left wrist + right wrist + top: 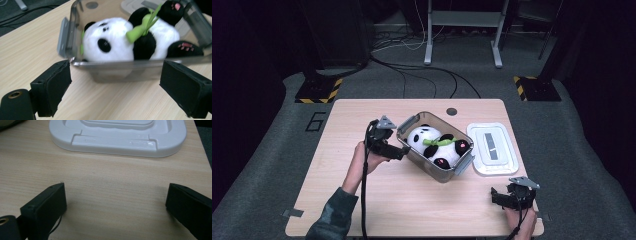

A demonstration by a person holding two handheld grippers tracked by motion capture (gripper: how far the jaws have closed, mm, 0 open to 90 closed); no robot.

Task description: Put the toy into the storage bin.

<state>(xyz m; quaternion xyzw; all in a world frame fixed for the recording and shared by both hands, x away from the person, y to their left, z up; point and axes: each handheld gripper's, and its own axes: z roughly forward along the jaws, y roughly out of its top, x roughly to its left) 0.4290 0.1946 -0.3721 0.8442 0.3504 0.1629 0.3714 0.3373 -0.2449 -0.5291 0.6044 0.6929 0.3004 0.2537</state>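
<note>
Panda plush (438, 145) lay inside the clear plastic box (414, 156), mid-tabletop toward the far edge, box skewed to the edges. Green leaf-like piece (436, 142) sat across its chest; head toward the left end, pink-soled feet toward the right. Grey latch flaps hung at both box ends.

White lid (492, 148) lay flat just right of the box, near the right edge, a grey strip down its middle; close to the box's right latch, couldn't tell if they touched.

Left gripper (403, 152) sat at the box's near-left wall, jaws spread wide, nothing between them; in the left gripper view (115, 87) the wall ran across between the tips, the plush behind it.

Right gripper (495, 196) was at the near-right corner, well apart from the box, jaws wide open over bare wood (105, 185), lid (117, 136) straight ahead of it.

Small round dark spot (452, 111) marked the far edge. Cables and stand legs on the floor beyond.
</note>
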